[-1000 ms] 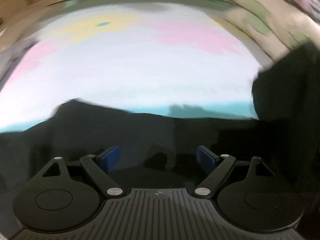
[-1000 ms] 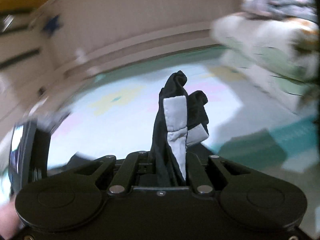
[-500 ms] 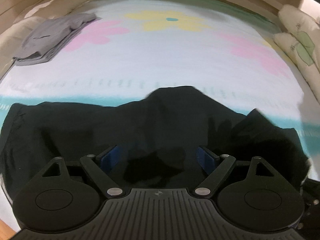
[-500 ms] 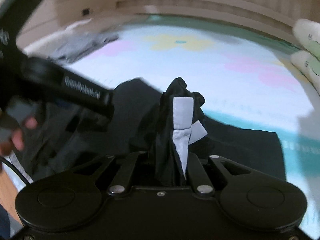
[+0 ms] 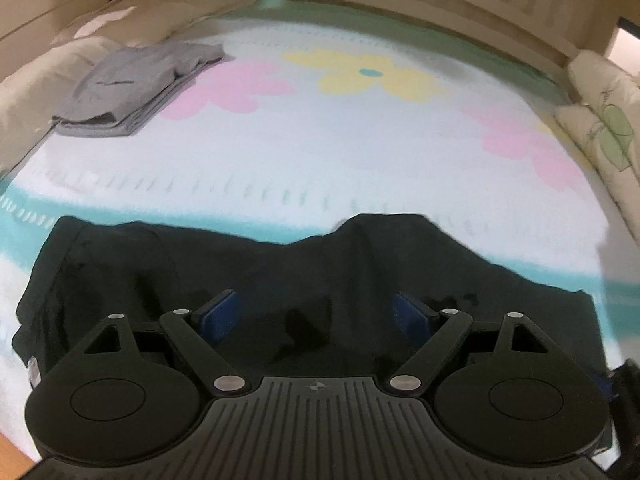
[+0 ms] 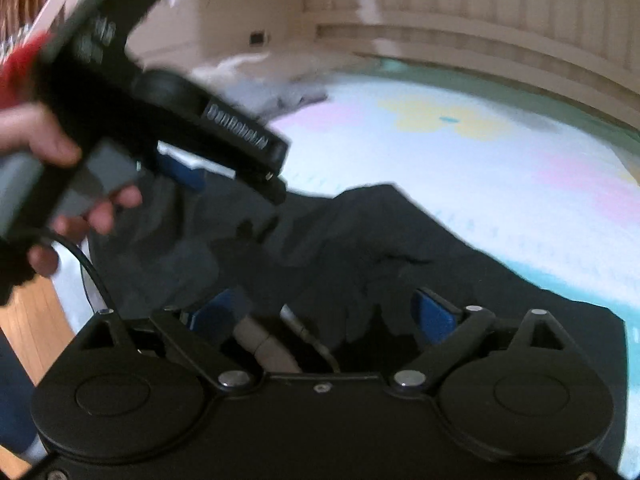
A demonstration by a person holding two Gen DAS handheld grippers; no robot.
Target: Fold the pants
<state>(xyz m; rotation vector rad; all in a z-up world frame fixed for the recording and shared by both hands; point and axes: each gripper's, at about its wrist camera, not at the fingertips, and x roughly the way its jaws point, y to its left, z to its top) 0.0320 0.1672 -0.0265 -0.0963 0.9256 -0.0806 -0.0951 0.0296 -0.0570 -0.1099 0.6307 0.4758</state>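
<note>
The black pants (image 5: 280, 276) lie spread in a rumpled heap across the near edge of the bed (image 5: 340, 168), at about 6 o'clock in both wrist views, and the step in hand looks like the release after laying them down. The right gripper (image 6: 332, 312) has its jaws opening, nearly at full spread; dark cloth with a pale grey tag sits loosely between the blue pads, which no longer press on it. The left gripper (image 5: 316, 312) hovers over the pants with jaws wide and holding nothing. The person's left hand (image 6: 60, 184) shows at 9 o'clock in the right view. Next, I judge, comes smoothing the fabric and finding a hem or waistband for the first fold. The cloth is thin, matte and limp, ridged at 12 o'clock; a grey garment (image 5: 136, 88) lies folded at 10 o'clock on the soft flower-printed sheet.
</note>
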